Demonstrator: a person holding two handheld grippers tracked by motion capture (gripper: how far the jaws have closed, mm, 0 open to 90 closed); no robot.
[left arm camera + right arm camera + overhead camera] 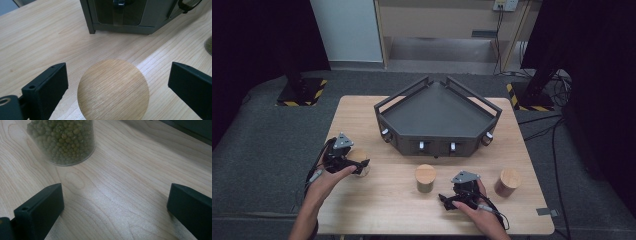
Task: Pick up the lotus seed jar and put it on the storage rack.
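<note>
Left tool (pixel 117 82) is hovering spread around the near-left jar's wooden lid (pixel 113 89); rigid, likely slippery glass below, so gripping the lid's sides suits.

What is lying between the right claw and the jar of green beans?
Nothing: in the right gripper view, bare wooden table separates the open right claw from the jar of green beans.

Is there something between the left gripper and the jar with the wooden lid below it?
Nothing visible. The left gripper has its jaws open on either side of the jar's wooden lid, with only bare table in the gaps.
</note>
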